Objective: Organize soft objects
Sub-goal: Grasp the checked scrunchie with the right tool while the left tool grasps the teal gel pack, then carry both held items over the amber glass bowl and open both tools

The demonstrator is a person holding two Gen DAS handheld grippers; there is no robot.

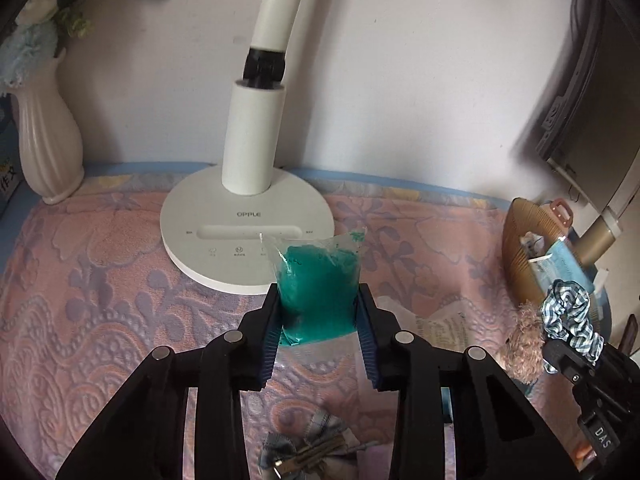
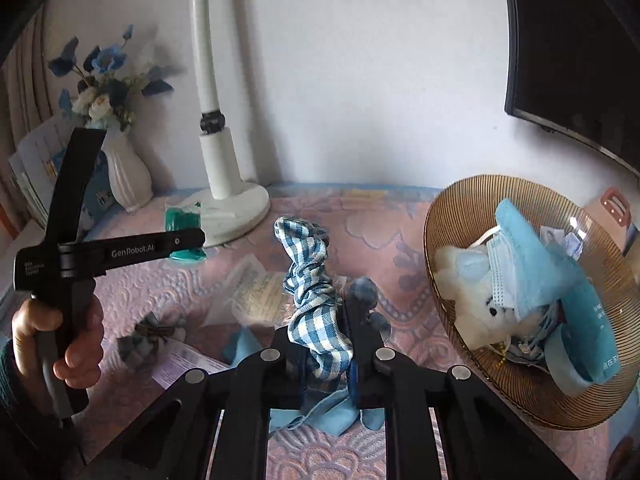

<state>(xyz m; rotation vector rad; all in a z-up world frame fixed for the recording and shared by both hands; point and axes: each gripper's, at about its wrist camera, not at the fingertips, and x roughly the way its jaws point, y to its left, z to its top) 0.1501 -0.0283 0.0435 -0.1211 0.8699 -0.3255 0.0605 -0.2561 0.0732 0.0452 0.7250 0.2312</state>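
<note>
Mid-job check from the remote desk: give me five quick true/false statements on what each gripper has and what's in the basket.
1. The left gripper is shut on the teal bag. True.
2. The right gripper is empty. False: it pinches the checked scrunchie.
3. The basket holds a white plush bear. True.
4. The basket holds no face mask. False: a blue mask lies over the bear.
5. The lamp lies on its side. False: it stands upright.

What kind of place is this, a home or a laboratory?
Most likely a home, perhaps a bedroom: a desk lamp and a vase of flowers stand on a floral cloth, with a screen on the wall.
</note>
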